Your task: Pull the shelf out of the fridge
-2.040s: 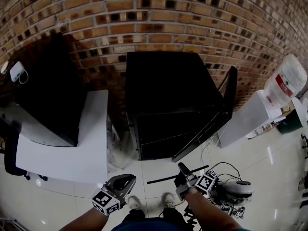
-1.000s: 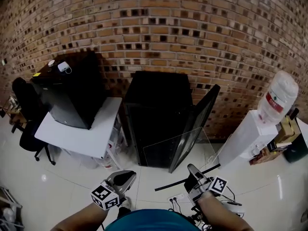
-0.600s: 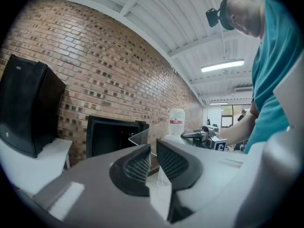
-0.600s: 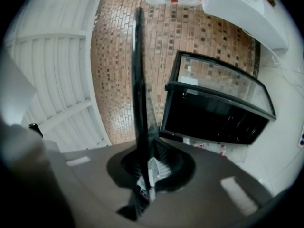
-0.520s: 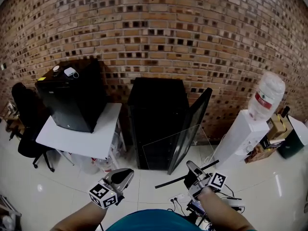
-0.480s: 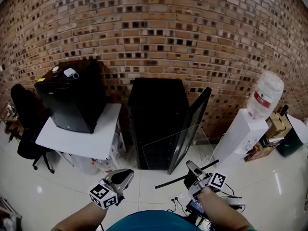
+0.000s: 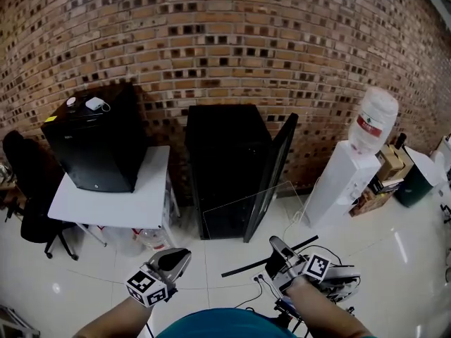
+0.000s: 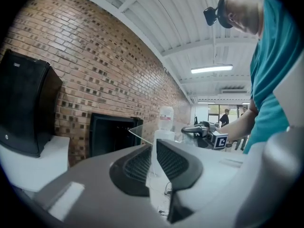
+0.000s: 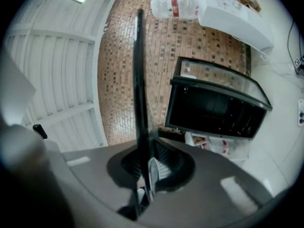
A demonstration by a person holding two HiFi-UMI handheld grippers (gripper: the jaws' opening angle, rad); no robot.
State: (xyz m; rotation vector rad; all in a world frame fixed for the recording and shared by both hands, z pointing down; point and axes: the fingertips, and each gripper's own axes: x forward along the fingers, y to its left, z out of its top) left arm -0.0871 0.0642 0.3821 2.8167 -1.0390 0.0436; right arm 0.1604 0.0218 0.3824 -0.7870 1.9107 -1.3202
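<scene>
Right gripper [image 7: 276, 246] is clamped tight on the black edge strip of the glass shelf [image 7: 254, 210]. The pane sticks out ahead of it, out in the open air in front of the fridge [image 7: 225, 153]. The fridge door [image 7: 273, 174] hangs open just past the pane. The left gripper [image 7: 174, 258] sits off to its left, jaws a crack apart and nothing in them. There's a water dispenser [image 7: 345, 182] further off to the right.

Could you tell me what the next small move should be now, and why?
Probably bring the open left gripper across to steady the shelf. The shelf hangs in the air, fully clear of the fridge, and only the right gripper, shut on its dark edge, holds it.
</scene>
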